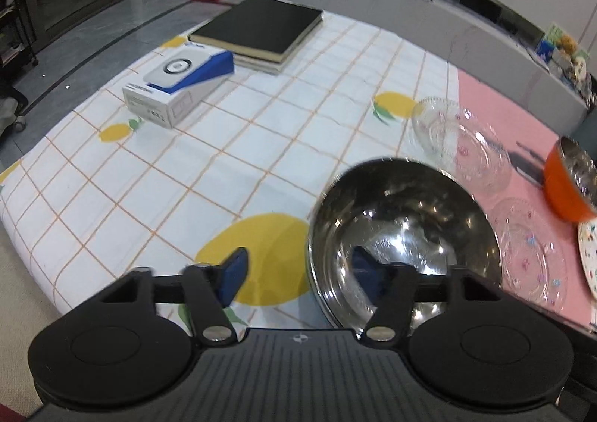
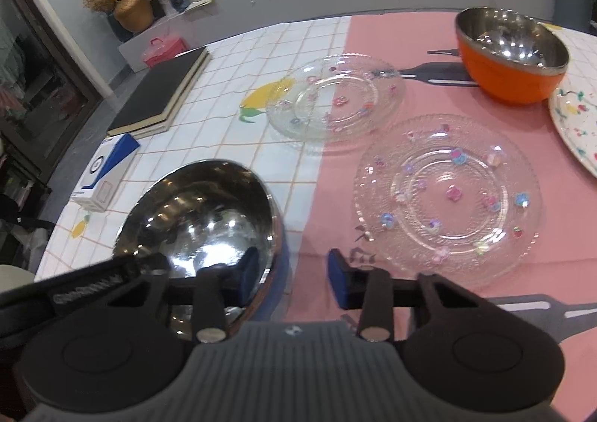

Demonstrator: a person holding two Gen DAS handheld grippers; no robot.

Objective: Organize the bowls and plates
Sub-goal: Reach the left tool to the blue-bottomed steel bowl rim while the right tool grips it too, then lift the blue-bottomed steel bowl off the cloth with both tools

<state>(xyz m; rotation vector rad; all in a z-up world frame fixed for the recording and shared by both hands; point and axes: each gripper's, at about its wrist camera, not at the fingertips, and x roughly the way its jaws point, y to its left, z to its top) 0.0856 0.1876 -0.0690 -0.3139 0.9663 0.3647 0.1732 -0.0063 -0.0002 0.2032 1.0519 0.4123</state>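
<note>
Both grippers are sitting over the rim of the same shiny metal bowl [image 1: 403, 235], one on each side. The left gripper [image 1: 302, 272] is standing open, with one blue finger [image 1: 235, 274] outside the bowl and the other down inside it. The right gripper [image 2: 293, 278] is doing the same from the other side: one finger is inside the bowl and one is outside over the pink mat [image 2: 410, 49]. Neither pair of fingers is pressing on the rim yet, so the bowl is not being held.

Here is what could be going wrong next. The bowl is smooth and slippery, and its wall is thin and curved. If a gripper is squeezing only the very edge, the bowl could be slipping out or tipping over. If the two grippers are pulling different ways, the bowl could be twisting loose and banging down. The near glass plate [image 2: 447, 194] is lying just beside it and could be getting knocked.

The metal bowl is sitting upright on the checked tablecloth with lemons [image 1: 261, 131], right by the edge of the pink mat. It is looking empty and mirror bright inside. Farther off are another glass plate [image 2: 335, 97], an orange bowl [image 2: 511, 56] and a flowered plate [image 2: 578, 123].
</note>
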